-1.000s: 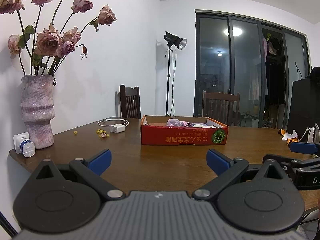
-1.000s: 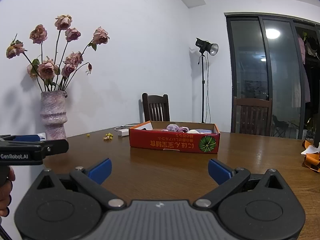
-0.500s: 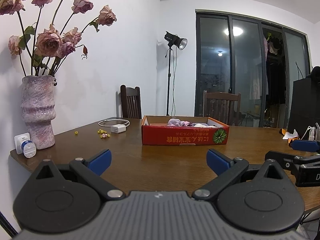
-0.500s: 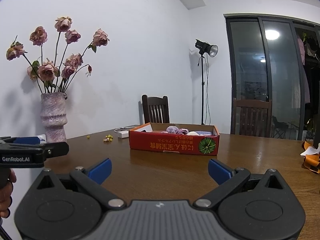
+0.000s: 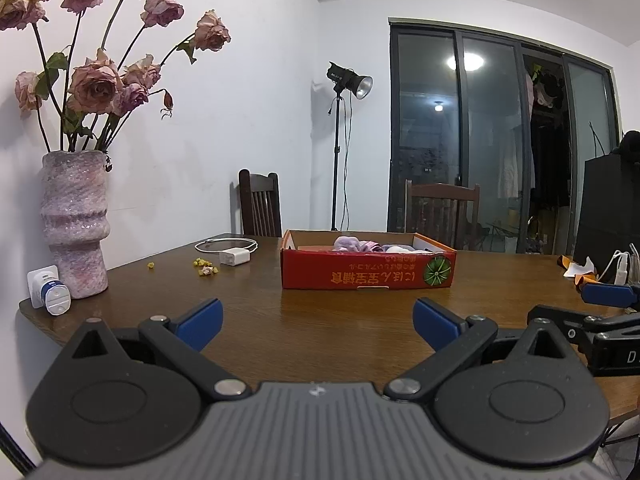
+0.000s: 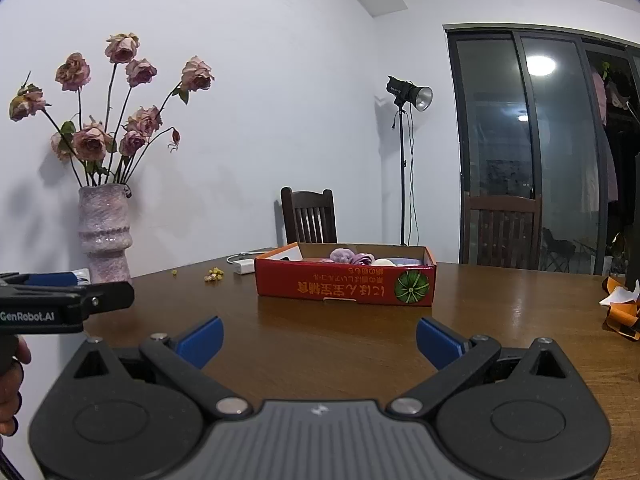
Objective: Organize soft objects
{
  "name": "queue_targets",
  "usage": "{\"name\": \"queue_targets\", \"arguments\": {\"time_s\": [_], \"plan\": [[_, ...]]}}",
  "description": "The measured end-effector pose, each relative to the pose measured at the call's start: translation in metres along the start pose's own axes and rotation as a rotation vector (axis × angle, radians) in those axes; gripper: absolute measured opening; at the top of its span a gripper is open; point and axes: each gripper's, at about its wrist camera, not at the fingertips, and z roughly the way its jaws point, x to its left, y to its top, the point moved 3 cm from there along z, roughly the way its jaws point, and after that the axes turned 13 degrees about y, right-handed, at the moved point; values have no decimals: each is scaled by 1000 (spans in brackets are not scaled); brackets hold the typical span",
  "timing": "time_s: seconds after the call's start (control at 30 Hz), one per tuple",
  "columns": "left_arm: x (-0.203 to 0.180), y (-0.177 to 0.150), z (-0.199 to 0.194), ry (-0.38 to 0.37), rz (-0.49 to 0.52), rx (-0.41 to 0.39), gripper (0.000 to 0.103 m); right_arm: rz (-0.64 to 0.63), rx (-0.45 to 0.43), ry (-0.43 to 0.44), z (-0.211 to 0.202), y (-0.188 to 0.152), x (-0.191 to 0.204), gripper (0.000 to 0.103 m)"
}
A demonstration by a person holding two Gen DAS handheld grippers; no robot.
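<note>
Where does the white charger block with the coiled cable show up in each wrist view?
Left wrist: white charger on the table, left of the red box, beside the yellow crumbs.
Right wrist: white charger, small, just left of the red box's far corner.
Shared landmark: the pink vase.

Left gripper (image 5: 316, 316): I've drifted it slightly; the red box (image 5: 368, 270) sits marginally lower in its view than a second ago.
Right gripper (image 6: 318, 338): I've nudged it up; the box reads lower.
Left gripper seen from right (image 6: 64, 300): slightly lower, extending further right.
</note>
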Motion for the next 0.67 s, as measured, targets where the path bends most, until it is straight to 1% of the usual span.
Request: {"name": "queue_targets", "arguments": {"time_s": [0.33,0.43,0.67], "plan": [[-1,-1,0,-5,6,-1,103,0,0,0,0,0,0,103],[-2,-2,-1,-10,10,-12,103,2,-1,1,0,0,0,103],[0,-1,-4,-22,-15,-28,103,2,-3,-2,0,-2,0,103]]}}
